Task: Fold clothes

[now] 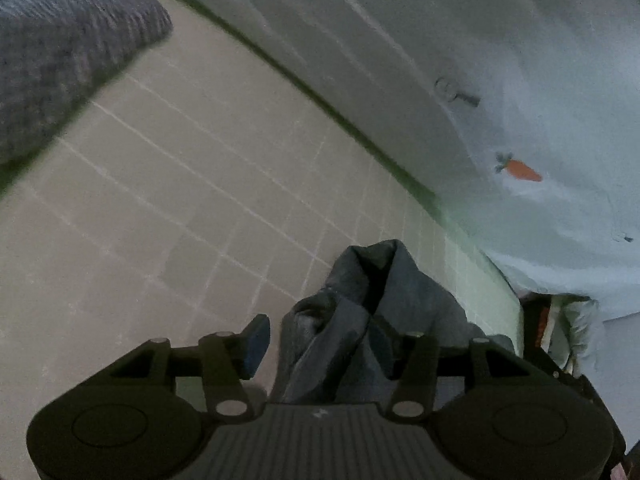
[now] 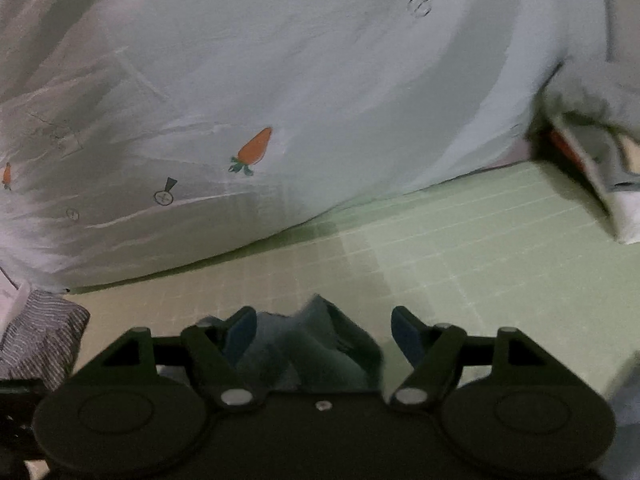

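A blue-grey garment bunches up between the fingers of my left gripper; the left blue pad stands apart from the cloth and the right pad is hidden under it. In the right wrist view the same blue-grey cloth lies between the spread fingers of my right gripper, with both blue pads visible beside it. Both grippers are over a pale green gridded mat.
A large pale sheet with carrot prints hangs along the mat's far edge and also shows in the left wrist view. A grey striped garment lies at the left, seen too in the right wrist view. Folded cloth sits at the right.
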`<state>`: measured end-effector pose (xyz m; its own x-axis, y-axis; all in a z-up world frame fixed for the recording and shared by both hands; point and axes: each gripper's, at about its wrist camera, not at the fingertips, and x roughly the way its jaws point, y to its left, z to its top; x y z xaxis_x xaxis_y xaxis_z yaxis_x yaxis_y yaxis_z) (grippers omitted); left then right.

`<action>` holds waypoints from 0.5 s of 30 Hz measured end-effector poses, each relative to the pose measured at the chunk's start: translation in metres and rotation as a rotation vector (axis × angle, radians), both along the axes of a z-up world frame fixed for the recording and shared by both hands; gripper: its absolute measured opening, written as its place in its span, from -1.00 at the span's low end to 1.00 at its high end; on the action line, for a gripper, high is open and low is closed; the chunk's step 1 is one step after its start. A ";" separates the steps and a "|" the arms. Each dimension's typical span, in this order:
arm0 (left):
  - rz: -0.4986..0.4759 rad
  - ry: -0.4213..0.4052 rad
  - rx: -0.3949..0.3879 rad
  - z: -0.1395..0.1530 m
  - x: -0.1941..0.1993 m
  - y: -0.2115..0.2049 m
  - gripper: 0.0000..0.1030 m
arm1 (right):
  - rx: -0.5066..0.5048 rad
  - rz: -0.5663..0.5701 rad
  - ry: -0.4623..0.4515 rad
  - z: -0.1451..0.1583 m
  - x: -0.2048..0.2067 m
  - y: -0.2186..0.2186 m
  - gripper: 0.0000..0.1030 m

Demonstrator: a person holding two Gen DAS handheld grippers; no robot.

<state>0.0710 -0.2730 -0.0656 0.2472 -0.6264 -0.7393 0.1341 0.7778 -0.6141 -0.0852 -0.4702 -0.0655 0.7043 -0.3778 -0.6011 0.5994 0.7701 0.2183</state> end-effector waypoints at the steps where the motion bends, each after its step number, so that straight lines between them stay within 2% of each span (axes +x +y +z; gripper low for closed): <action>1: -0.005 0.030 -0.008 -0.007 0.005 -0.006 0.11 | 0.009 0.004 0.013 -0.004 0.008 -0.003 0.47; 3: -0.010 0.082 -0.023 -0.020 0.012 -0.016 0.11 | 0.049 0.010 0.056 -0.011 0.024 -0.010 0.48; 5: -0.008 0.098 -0.039 -0.027 0.012 -0.022 0.08 | 0.120 0.021 0.110 -0.021 0.037 -0.014 0.48; 6: -0.016 0.092 -0.037 -0.028 0.012 -0.024 -0.14 | 0.160 0.027 0.122 -0.026 0.039 -0.017 0.48; 7: -0.031 0.081 -0.042 -0.029 0.011 -0.024 -0.46 | 0.193 0.040 0.116 -0.030 0.040 -0.018 0.23; 8: -0.040 0.073 -0.051 -0.029 0.010 -0.023 -0.48 | 0.213 0.062 0.097 -0.033 0.038 -0.019 -0.43; 9: -0.027 0.074 -0.075 -0.029 0.008 -0.019 -0.59 | 0.213 0.081 0.079 -0.035 0.036 -0.018 -0.72; 11: 0.009 0.067 -0.116 -0.022 0.004 -0.006 -0.62 | 0.162 0.126 0.022 -0.027 0.026 -0.015 -0.93; 13: 0.035 -0.011 -0.142 0.007 -0.007 0.014 -0.63 | 0.111 0.144 -0.042 -0.007 0.018 -0.016 -0.93; 15: 0.051 -0.099 -0.216 0.048 -0.023 0.041 -0.67 | 0.113 0.146 -0.157 0.026 0.007 -0.026 -0.96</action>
